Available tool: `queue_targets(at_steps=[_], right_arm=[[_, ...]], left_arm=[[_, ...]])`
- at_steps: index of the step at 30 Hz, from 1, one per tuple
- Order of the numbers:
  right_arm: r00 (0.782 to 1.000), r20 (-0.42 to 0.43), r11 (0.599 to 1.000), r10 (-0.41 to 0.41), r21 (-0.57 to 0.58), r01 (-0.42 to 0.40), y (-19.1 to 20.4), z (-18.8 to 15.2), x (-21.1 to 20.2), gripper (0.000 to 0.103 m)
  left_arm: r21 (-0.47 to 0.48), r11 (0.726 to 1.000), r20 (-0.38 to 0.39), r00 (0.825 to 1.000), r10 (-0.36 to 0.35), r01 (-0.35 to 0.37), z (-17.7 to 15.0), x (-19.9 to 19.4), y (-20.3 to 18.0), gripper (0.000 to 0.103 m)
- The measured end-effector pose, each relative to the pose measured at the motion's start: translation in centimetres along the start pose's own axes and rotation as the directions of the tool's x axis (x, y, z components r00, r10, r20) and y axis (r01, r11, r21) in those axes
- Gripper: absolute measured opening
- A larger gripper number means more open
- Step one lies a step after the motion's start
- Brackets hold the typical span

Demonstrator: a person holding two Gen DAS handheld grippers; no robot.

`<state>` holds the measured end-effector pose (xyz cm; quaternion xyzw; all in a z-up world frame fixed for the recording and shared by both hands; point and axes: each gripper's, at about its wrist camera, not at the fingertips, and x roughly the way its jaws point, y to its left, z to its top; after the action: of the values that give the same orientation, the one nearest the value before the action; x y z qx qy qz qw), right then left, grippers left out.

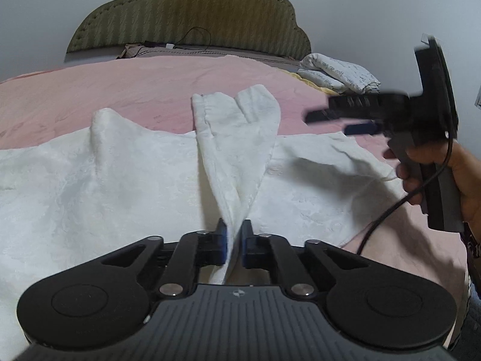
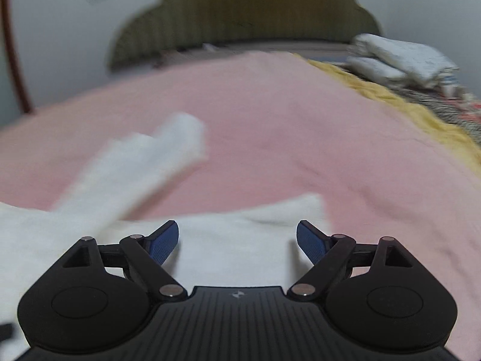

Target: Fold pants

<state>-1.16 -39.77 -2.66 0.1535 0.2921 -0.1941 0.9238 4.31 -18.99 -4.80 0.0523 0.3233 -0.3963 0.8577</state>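
White pants (image 1: 120,174) lie spread on a pink bedspread (image 1: 135,90). My left gripper (image 1: 234,234) is shut on a fold of the pants, and a strip of white cloth (image 1: 240,138) stretches from its jaws away over the garment. My right gripper (image 1: 339,121) shows in the left wrist view, held in a hand above the right edge of the pants, blurred. In the right wrist view the right gripper (image 2: 237,240) is wide open and empty over the white cloth (image 2: 234,258), with the cloth strip (image 2: 150,156) to its left.
A green padded headboard (image 1: 192,18) stands at the far end of the bed. Folded white patterned bedding (image 1: 339,72) lies at the far right, beside a yellow blanket (image 2: 405,108). A black cable (image 1: 387,210) hangs from the right gripper.
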Motion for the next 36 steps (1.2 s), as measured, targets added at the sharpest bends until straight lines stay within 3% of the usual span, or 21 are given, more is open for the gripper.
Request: queue_targets(at_steps=[2, 5, 7, 8, 14, 19, 20, 22, 23, 24, 25, 26, 27, 30, 36], right_arm=[[0.998, 0.033, 0.999, 0.048, -0.010, -0.047, 2.4, 0.6, -0.1, 0.101], [0.998, 0.043, 0.995, 0.056, -0.087, -0.052, 6.3, 2.0, 1.5, 0.101], [0.998, 0.039, 0.989, 0.040, -0.146, -0.034, 8.5, 3.3, 3.4, 0.101], [0.999, 0.029, 0.987, 0.026, -0.162, -0.021, 9.4, 3.7, 4.4, 0.101], [0.993, -0.075, 0.965, -0.087, -0.255, 0.065, 13.8, 4.8, 10.5, 0.101], [0.973, -0.097, 0.905, -0.211, -0.395, 0.157, 16.1, 3.9, 13.4, 0.101], [0.974, -0.088, 0.899, -0.210, -0.410, 0.157, 16.2, 3.7, 13.6, 0.100], [0.981, -0.111, 0.922, -0.162, -0.371, 0.111, 15.8, 3.9, 13.9, 0.099], [0.981, -0.137, 0.938, -0.135, -0.336, 0.082, 15.4, 4.1, 14.1, 0.085], [0.979, -0.170, 0.953, -0.111, -0.298, 0.056, 14.9, 4.2, 14.4, 0.065], [0.980, -0.179, 0.962, -0.088, -0.270, 0.037, 14.5, 4.4, 14.4, 0.059], [0.981, -0.176, 0.964, -0.085, -0.265, 0.036, 14.4, 4.5, 14.3, 0.045], [0.982, -0.167, 0.962, -0.086, -0.270, 0.038, 14.4, 4.6, 14.1, 0.025], [0.988, -0.147, 0.975, -0.057, -0.223, 0.023, 13.5, 4.8, 13.2, 0.010], [0.999, -0.031, 0.999, 0.037, -0.023, -0.038, 8.2, 5.2, 8.7, 0.007]], left_arm=[[0.040, 0.999, 0.015, 1.000, 0.023, -0.023, -0.4, -0.1, -0.6, 0.004], [0.084, 0.995, 0.028, 0.999, 0.044, -0.046, -0.8, -0.1, -1.2, 0.004], [0.094, 0.994, 0.028, 0.998, 0.049, -0.051, -0.9, 0.1, -1.3, 0.005], [0.095, 0.994, 0.027, 0.999, 0.046, -0.048, -0.9, 0.1, -1.3, 0.013], [0.081, 0.996, 0.022, 0.999, 0.044, -0.046, -0.8, 0.3, -1.2, 0.014], [0.052, 0.999, 0.014, 1.000, 0.012, -0.013, -0.7, 0.3, -0.7, 0.022], [0.050, 0.999, 0.014, 1.000, 0.008, -0.009, -0.7, 0.3, -0.6, 0.023], [0.054, 0.999, 0.014, 1.000, 0.002, -0.002, -0.6, 0.2, -0.7, 0.027], [0.059, 0.998, 0.013, 1.000, -0.001, 0.000, -0.6, 0.2, -0.8, 0.031], [0.064, 0.998, 0.013, 1.000, -0.005, 0.004, -0.6, 0.3, -0.8, 0.033], [0.070, 0.997, 0.011, 1.000, -0.012, 0.011, -0.6, 0.3, -1.0, 0.039], [0.077, 0.997, 0.010, 1.000, -0.018, 0.017, -0.6, 0.3, -1.1, 0.046], [0.091, 0.996, 0.011, 1.000, -0.016, 0.015, -0.7, 0.4, -1.3, 0.049], [0.112, 0.993, 0.008, 1.000, -0.024, 0.023, -0.6, 0.5, -1.7, 0.058], [0.071, 0.997, 0.023, 1.000, -0.010, 0.008, -0.3, 1.0, -1.1, 0.056]])
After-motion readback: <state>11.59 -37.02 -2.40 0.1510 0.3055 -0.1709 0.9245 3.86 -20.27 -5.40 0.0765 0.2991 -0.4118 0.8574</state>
